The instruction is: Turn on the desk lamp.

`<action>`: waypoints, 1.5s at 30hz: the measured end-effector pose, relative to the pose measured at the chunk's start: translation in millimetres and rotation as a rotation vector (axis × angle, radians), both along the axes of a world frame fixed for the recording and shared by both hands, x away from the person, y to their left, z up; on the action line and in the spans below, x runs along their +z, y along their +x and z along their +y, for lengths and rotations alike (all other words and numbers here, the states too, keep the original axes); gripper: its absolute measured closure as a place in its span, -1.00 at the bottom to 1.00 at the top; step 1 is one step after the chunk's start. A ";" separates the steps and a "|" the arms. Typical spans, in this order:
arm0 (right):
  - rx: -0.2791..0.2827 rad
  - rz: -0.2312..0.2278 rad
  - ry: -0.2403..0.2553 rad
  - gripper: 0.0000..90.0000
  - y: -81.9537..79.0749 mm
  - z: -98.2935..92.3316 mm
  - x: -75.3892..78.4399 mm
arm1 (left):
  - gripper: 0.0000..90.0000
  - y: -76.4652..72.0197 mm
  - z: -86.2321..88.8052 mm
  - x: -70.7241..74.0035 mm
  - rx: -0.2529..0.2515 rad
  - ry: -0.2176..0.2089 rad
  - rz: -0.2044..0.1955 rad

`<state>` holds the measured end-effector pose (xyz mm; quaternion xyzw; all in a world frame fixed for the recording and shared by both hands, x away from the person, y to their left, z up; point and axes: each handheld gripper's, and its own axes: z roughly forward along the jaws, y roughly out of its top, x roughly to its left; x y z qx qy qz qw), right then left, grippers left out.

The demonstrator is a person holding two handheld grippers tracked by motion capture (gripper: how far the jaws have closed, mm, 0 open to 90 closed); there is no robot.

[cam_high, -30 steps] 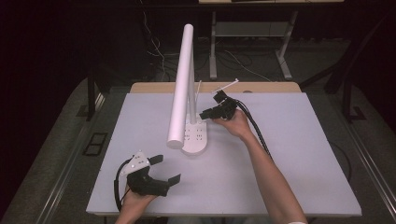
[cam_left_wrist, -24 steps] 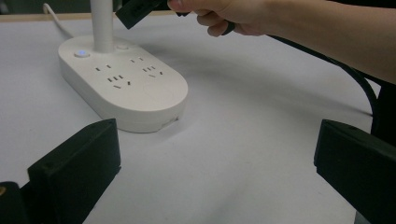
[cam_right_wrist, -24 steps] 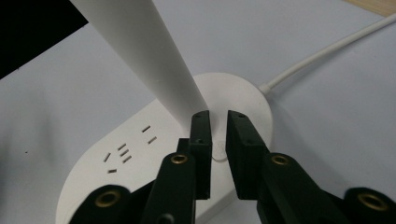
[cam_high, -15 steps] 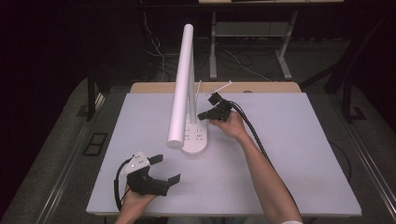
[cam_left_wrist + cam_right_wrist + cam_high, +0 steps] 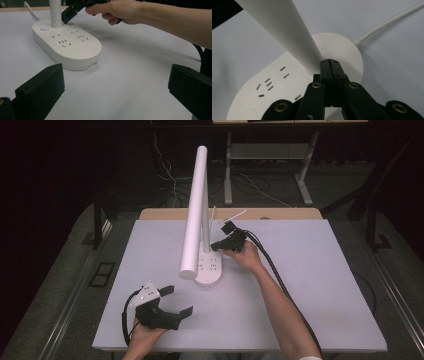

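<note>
One lamp base (image 5: 209,267), two claws: right claw (image 5: 216,246) closed, left claw (image 5: 177,301) open.

A smooth white plastic lamp base (image 5: 67,47) with a faint sheen stands on a matt, pale worktop (image 5: 310,285) edged in light wood; the claws (image 5: 329,67) appear in matt black plastic with brass-coloured rivets.

Lamp's top lost off frame

The lamp pole (image 5: 284,32) runs out at eleven o'clock; closed right tongs (image 5: 329,65) hide its foot on the base (image 5: 342,47), contact unclear.
</note>
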<state>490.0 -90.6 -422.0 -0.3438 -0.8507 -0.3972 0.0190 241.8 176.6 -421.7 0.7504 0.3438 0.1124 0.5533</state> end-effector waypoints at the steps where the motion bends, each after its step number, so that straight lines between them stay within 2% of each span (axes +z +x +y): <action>1: 0.002 -0.002 -0.002 1.00 -0.6 0.9 0.5 | -1.00 -0.2 0.0 0.2 0.001 -0.001 0.000; 3: 0.000 -0.004 -0.016 1.00 -1.1 0.7 1.0 | -1.00 -0.7 0.0 0.4 0.001 -0.003 -0.002; 7: -0.005 0.015 0.007 1.00 -0.6 -2.1 -0.8 | -1.00 -1.3 -0.2 0.6 -0.002 0.000 -0.002; 12: -0.010 -0.004 -0.004 1.00 -2.7 0.4 -1.6 | -1.00 -1.6 -0.4 0.6 -0.001 -0.001 -0.003; 15: -0.016 -0.003 0.009 1.00 -3.4 -0.2 -2.0 | -1.00 -1.2 0.0 0.5 0.000 -0.001 -0.003; 18: -0.014 -0.021 -0.018 1.00 -4.7 1.2 0.1 | -1.00 -0.4 0.0 -0.1 0.001 -0.001 -0.001; 19: -0.015 -0.019 -0.010 1.00 -5.6 1.8 1.7 | -1.00 -0.1 -0.1 -0.2 -0.001 0.000 -0.001; 22: -0.012 -0.031 -0.044 1.00 -5.6 1.0 3.3 | -1.00 0.1 -0.5 -0.4 0.000 -0.002 0.000; 26: -0.018 -0.030 -0.049 1.00 -5.7 -2.6 4.3 | -1.00 -0.1 -1.1 -0.4 0.001 0.001 0.000; 30: -0.012 -0.043 -0.030 1.00 -9.2 -8.7 11.4 | -1.00 0.0 -1.6 -0.5 -0.001 0.003 0.001; 45: -0.007 -0.087 -0.011 1.00 -28.3 -41.9 45.5 | -1.00 1.2 -1.6 -0.8 -0.001 0.005 -0.003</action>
